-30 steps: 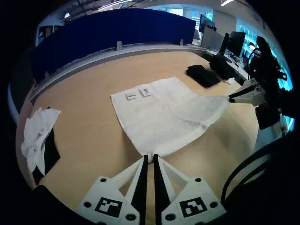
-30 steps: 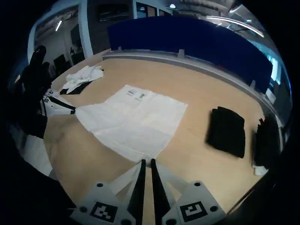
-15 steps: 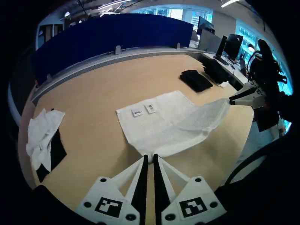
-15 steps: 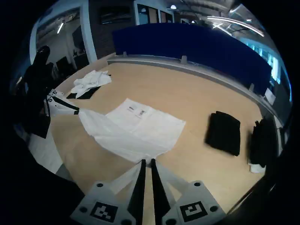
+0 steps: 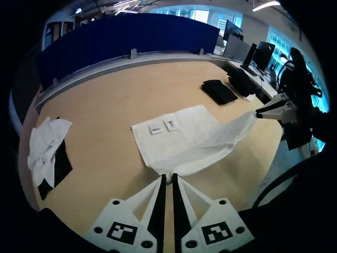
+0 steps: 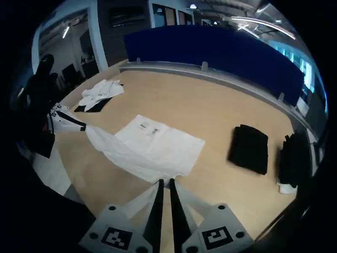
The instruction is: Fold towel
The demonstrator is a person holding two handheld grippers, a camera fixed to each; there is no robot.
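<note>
A wide table of light wood stands in an office. A long blue partition runs along its far edge, and some monitors stand at the far right in the left gripper view. The white towel is near the middle of the table, toward the near edge. Its far part lies flat on the wood, with two small labels on top of it. Its near edge is raised off the table and hangs in a loose curve between the two claws. The left claw has its fingers closed together on one near corner of the towel. The right claw, seen farther off at the right in the same view, is closed on the other near corner, and the cloth rises toward it. In the right gripper view, the same raised edge runs from the right claw's tips across to the left claw at the left side. A folded black cloth lies on the table beyond the towel, well apart from it. A crumpled white cloth lies over something dark at the left end of the table, also well apart from the towel.
</note>
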